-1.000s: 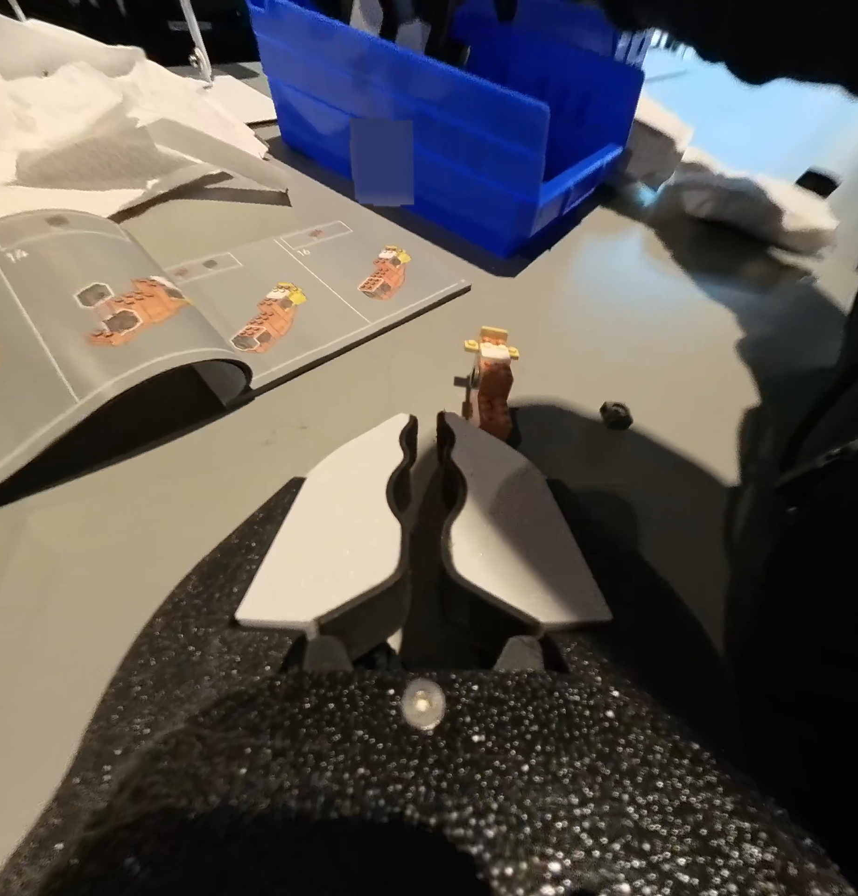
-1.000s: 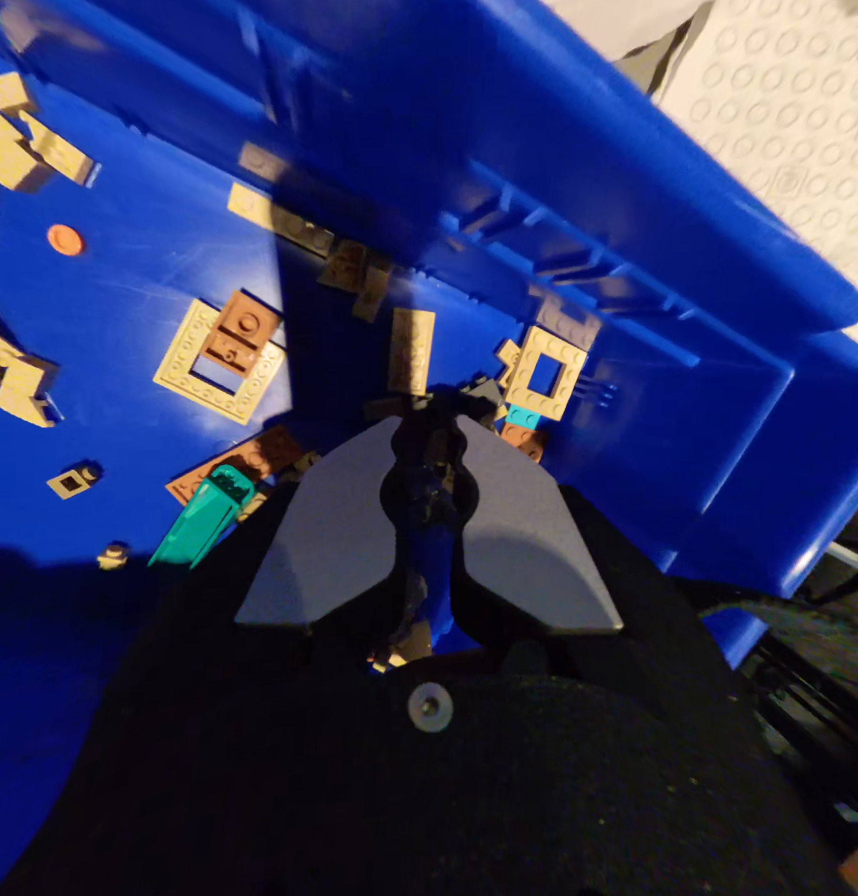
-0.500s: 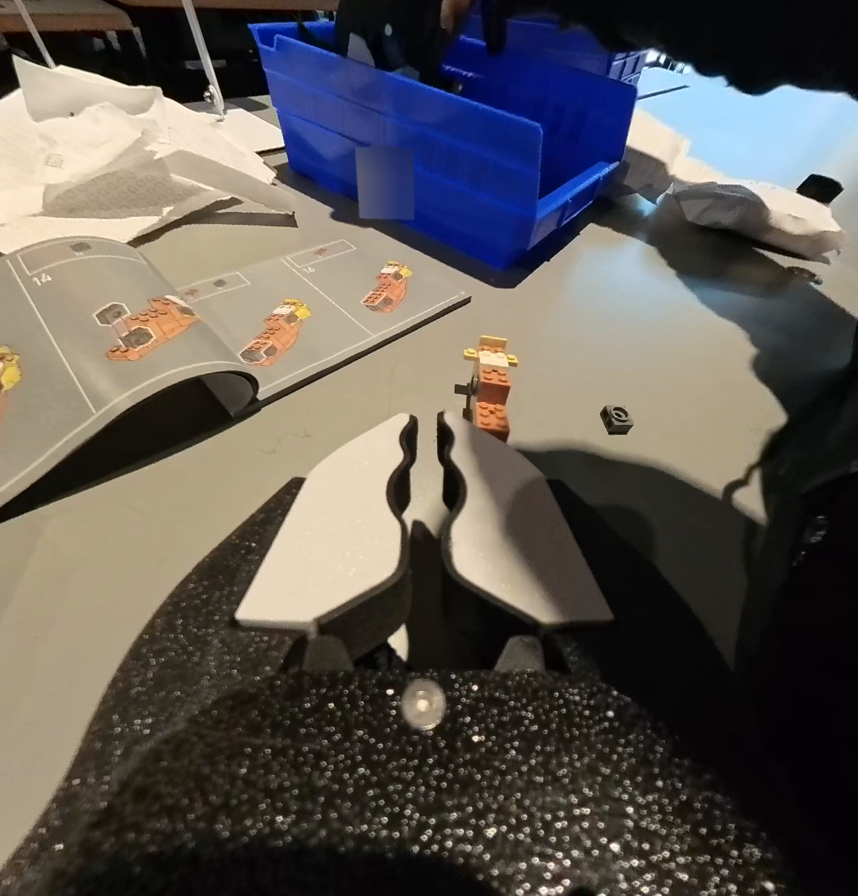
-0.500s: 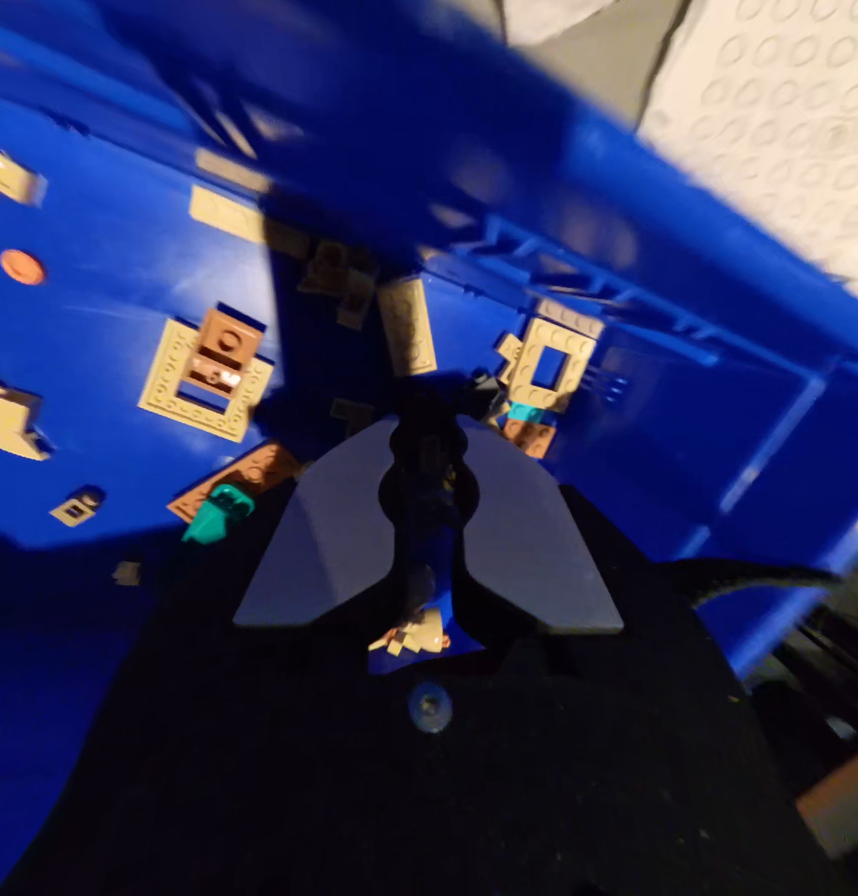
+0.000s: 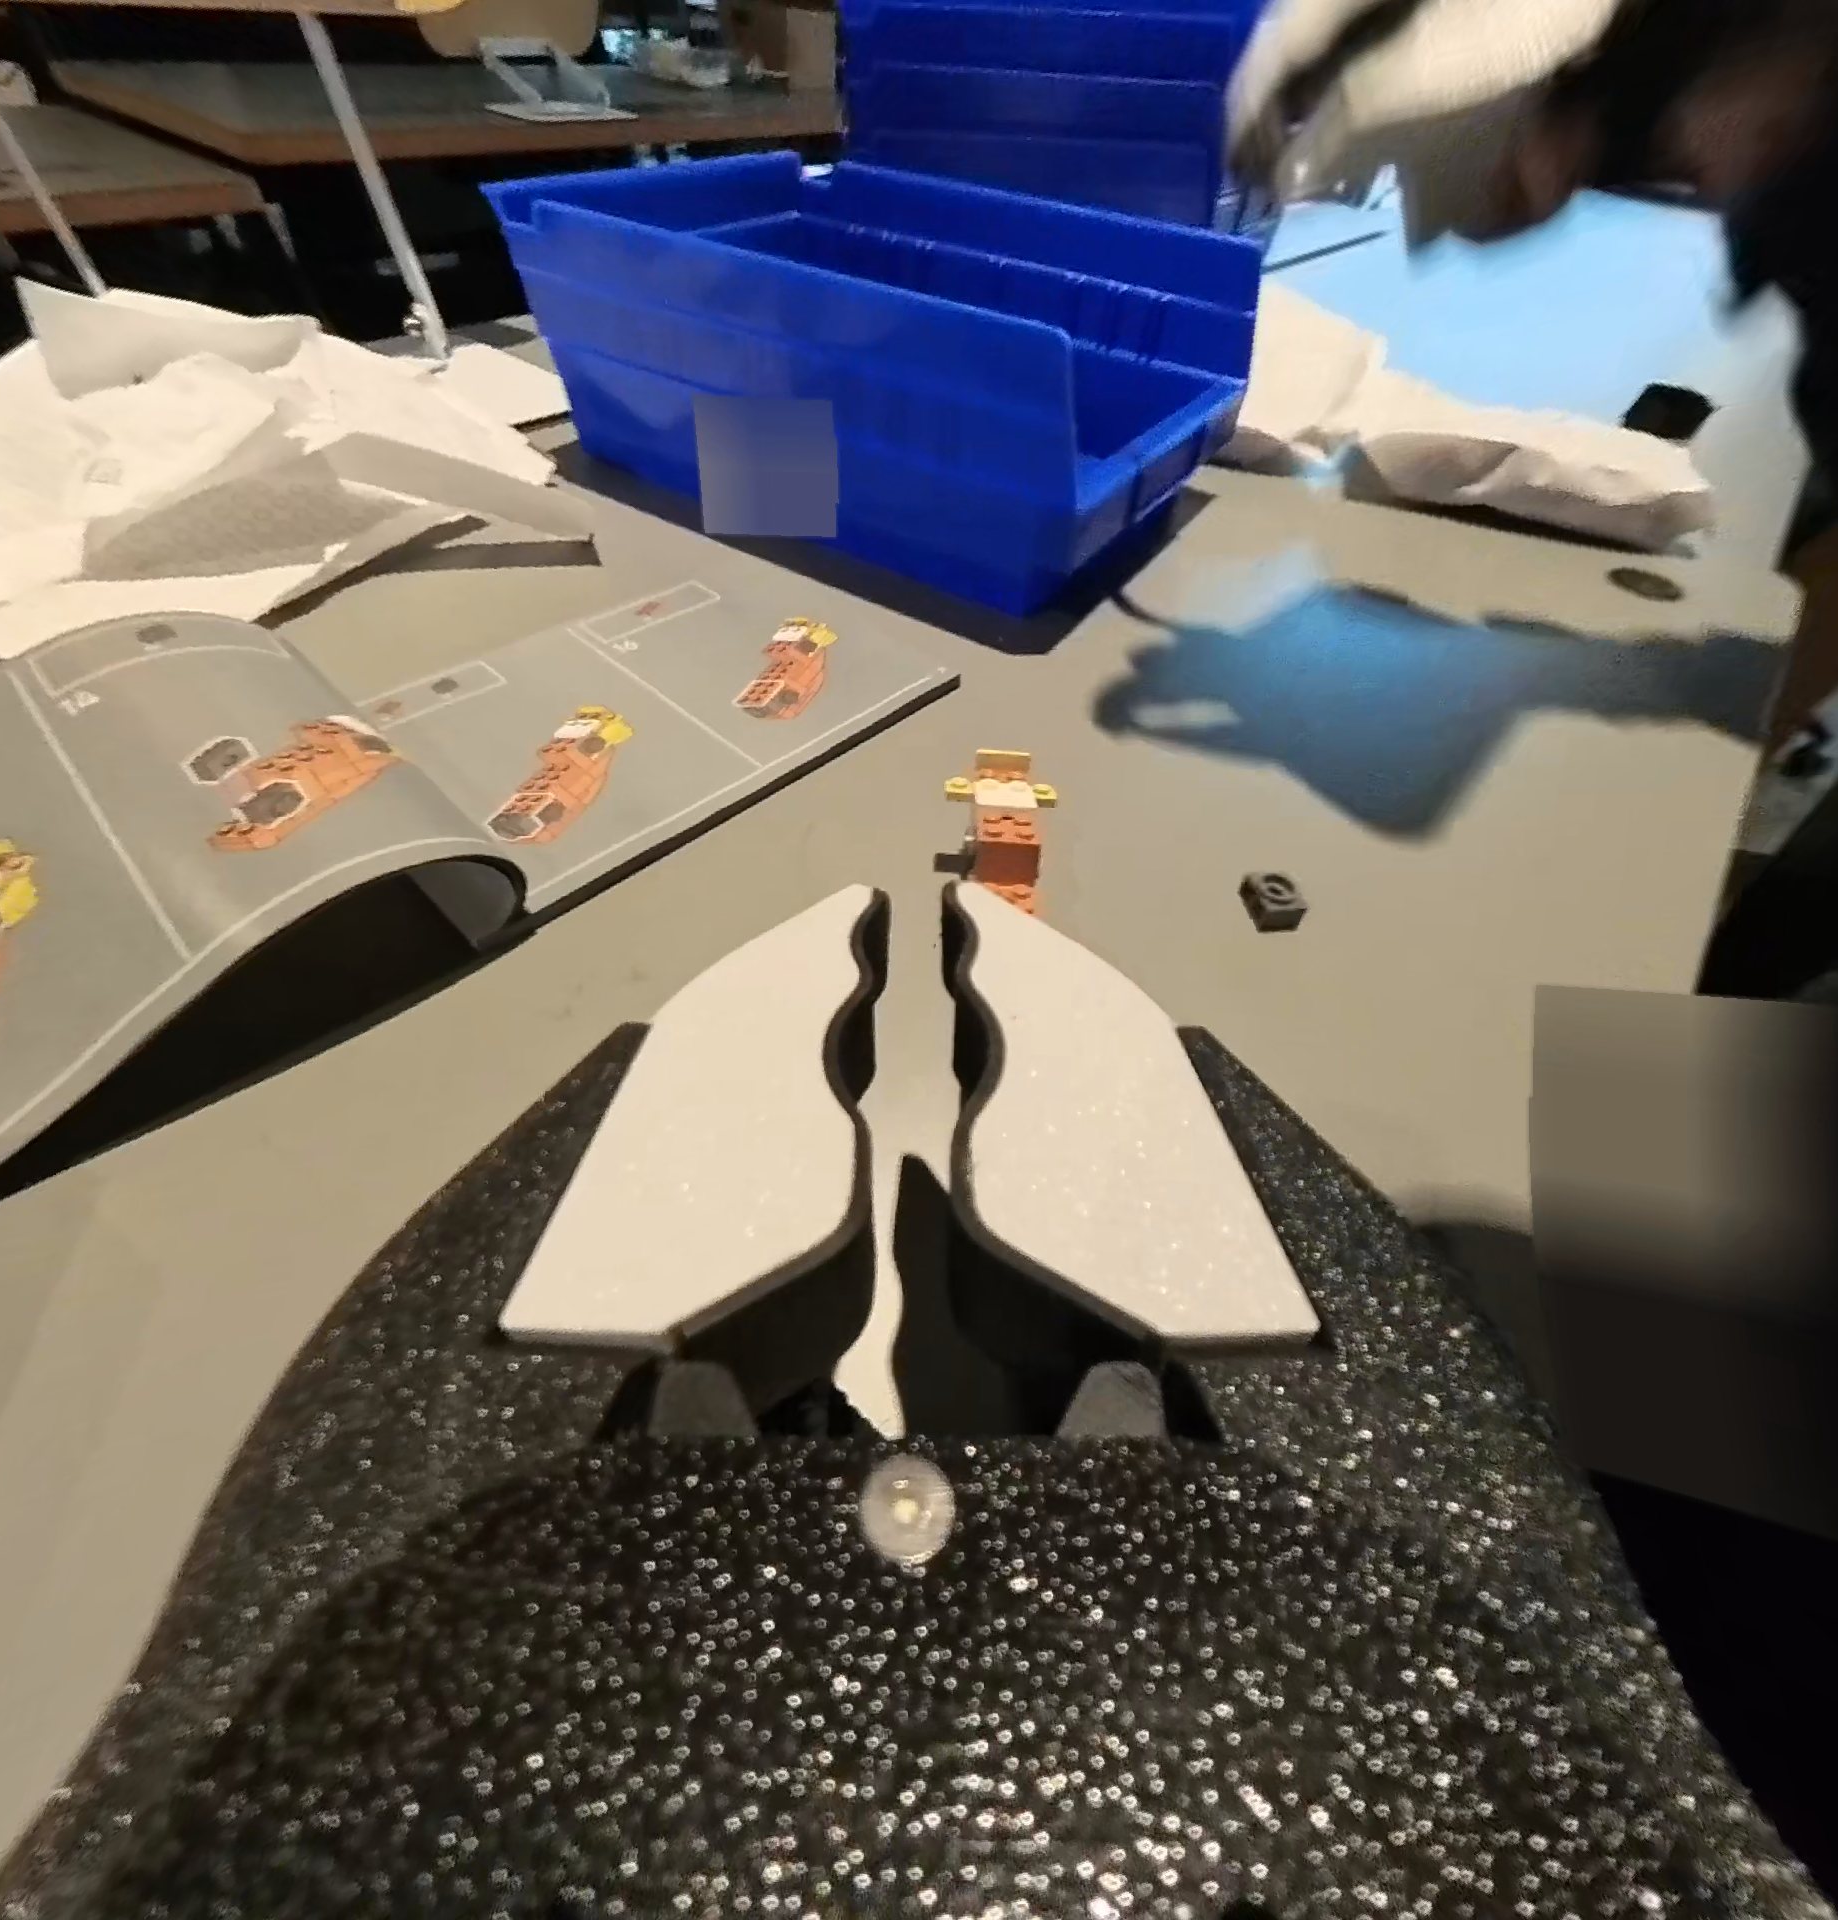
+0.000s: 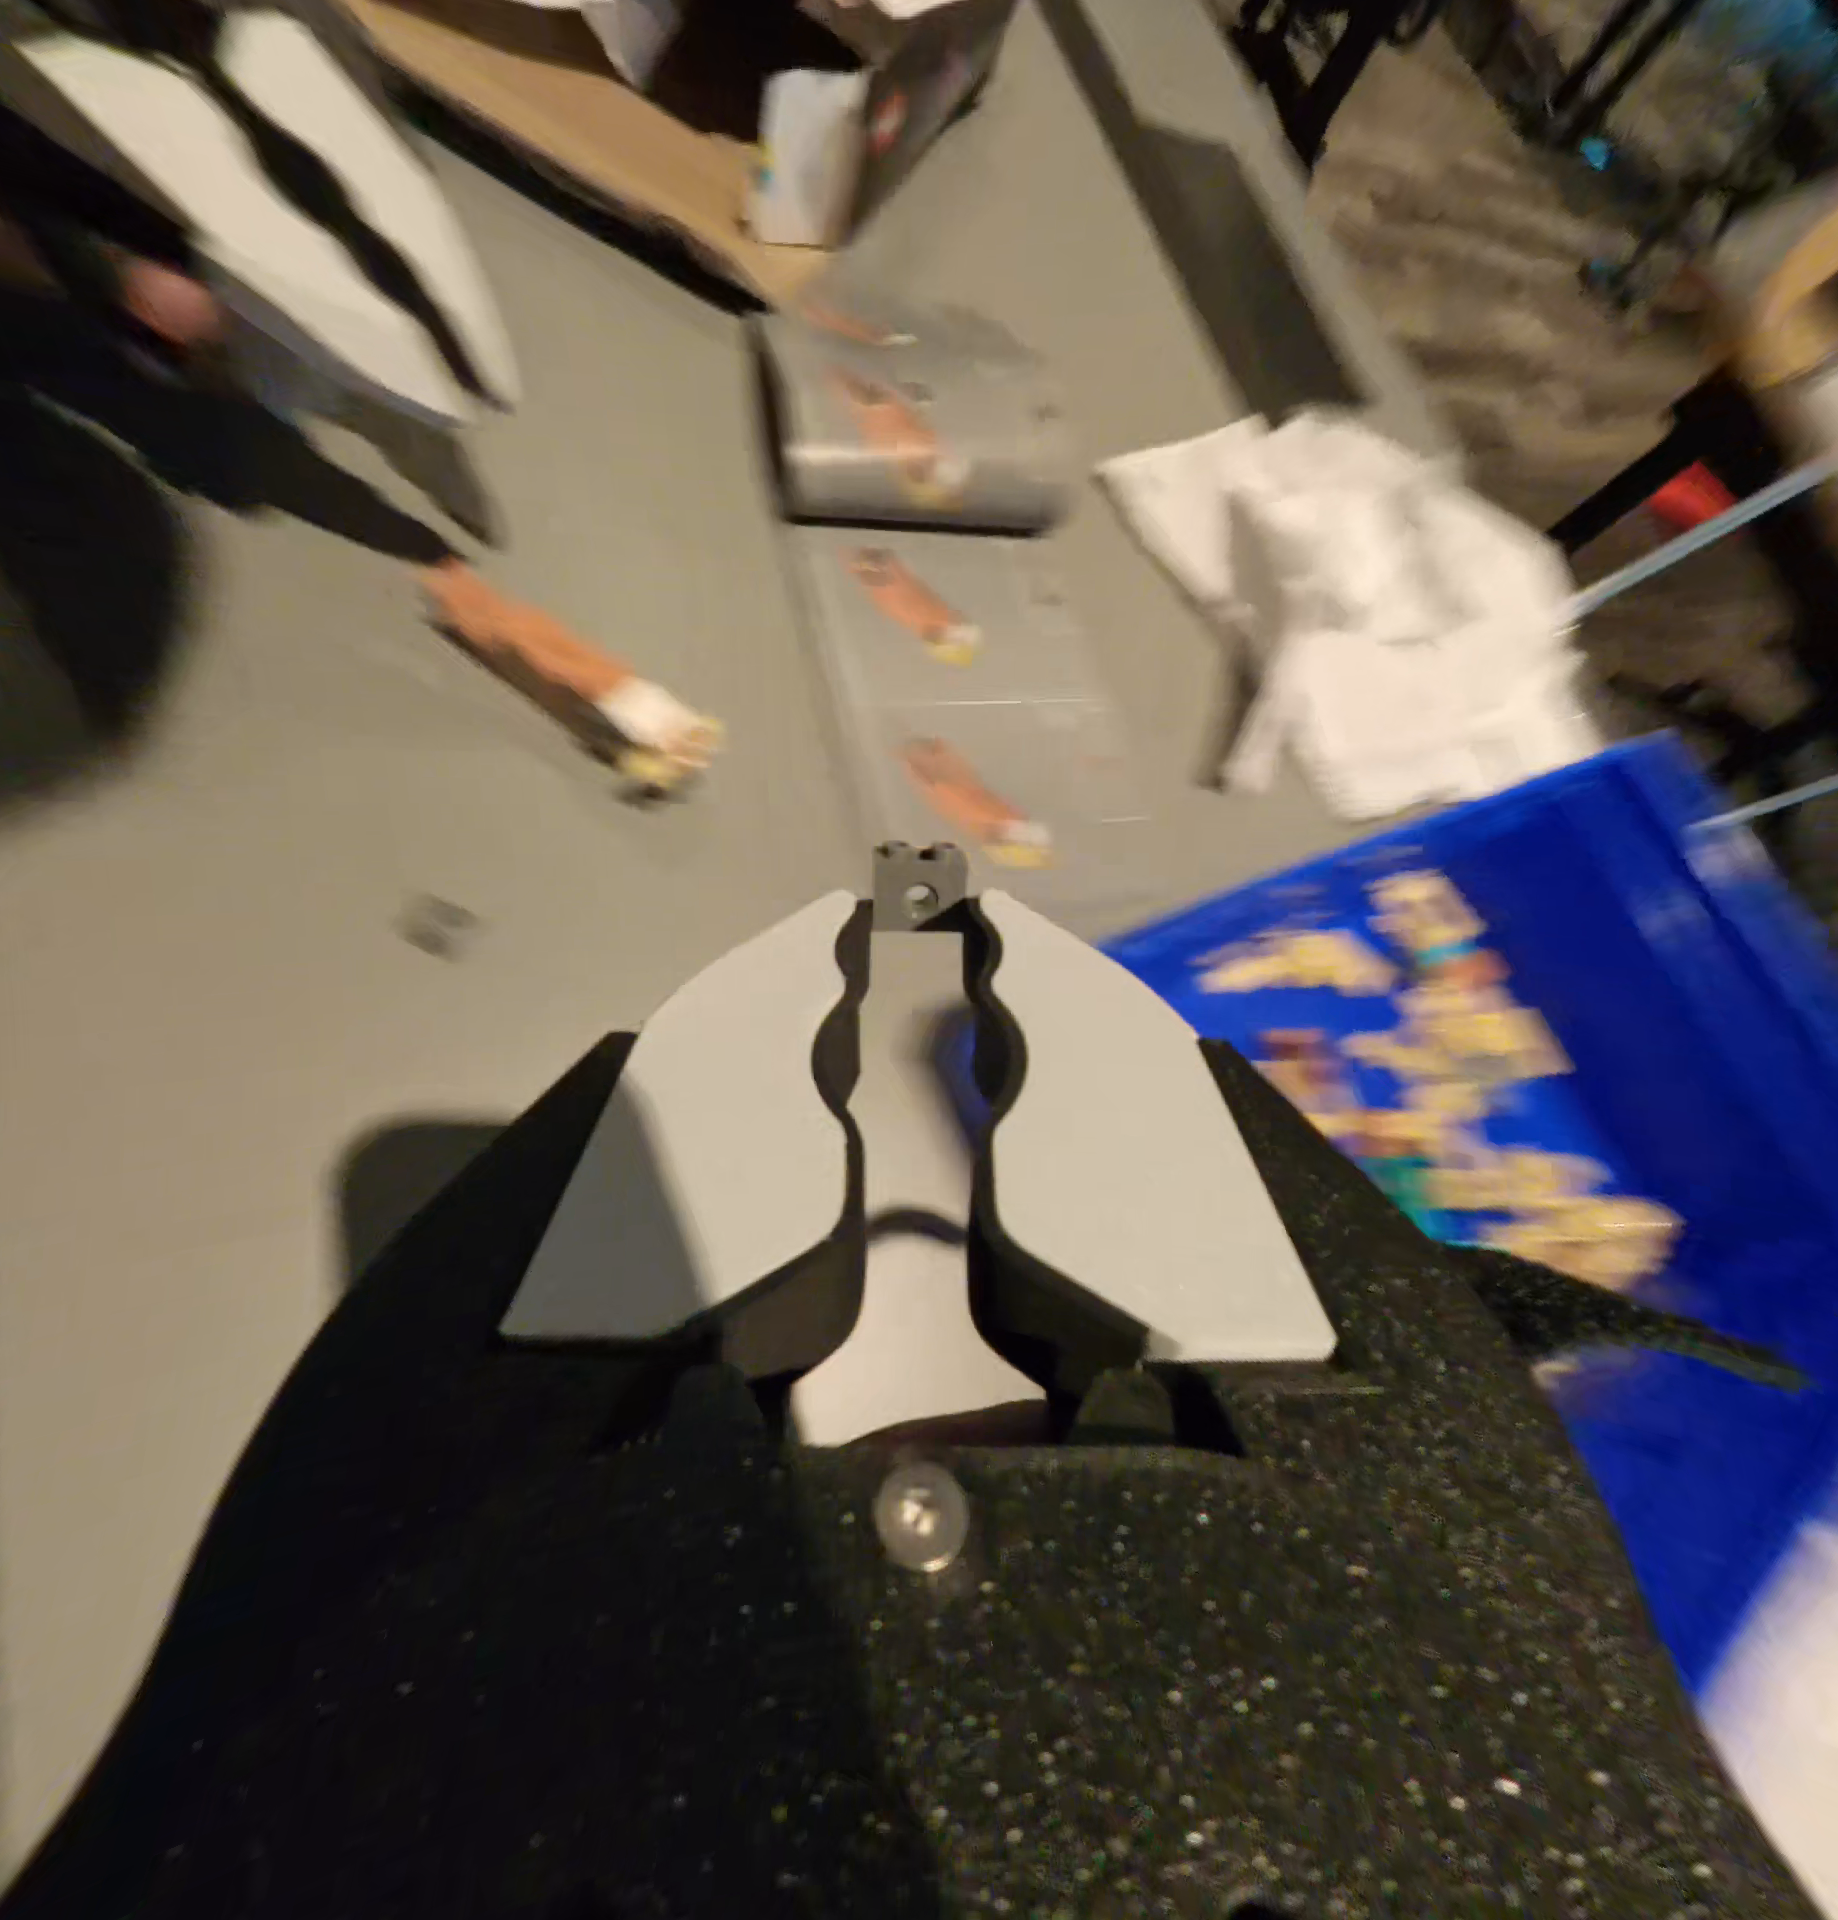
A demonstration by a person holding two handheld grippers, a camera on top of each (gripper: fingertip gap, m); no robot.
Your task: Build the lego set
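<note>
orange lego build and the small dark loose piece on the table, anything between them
Nothing: in the left wrist view, bare grey table separates the orange build from the dark piece.

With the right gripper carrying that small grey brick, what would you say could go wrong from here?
The grey brick is pinched only at the right gripper fingertips, mostly protruding, so a fast swing might shake it loose. The orange model stands unheld, the left gripper just short of it; pressing a brick on could topple it.

bin (image 5: 998, 343): glossy plastic | table (image 5: 271, 1195): matt | booklet (image 5: 271, 748): smooth paper
</note>
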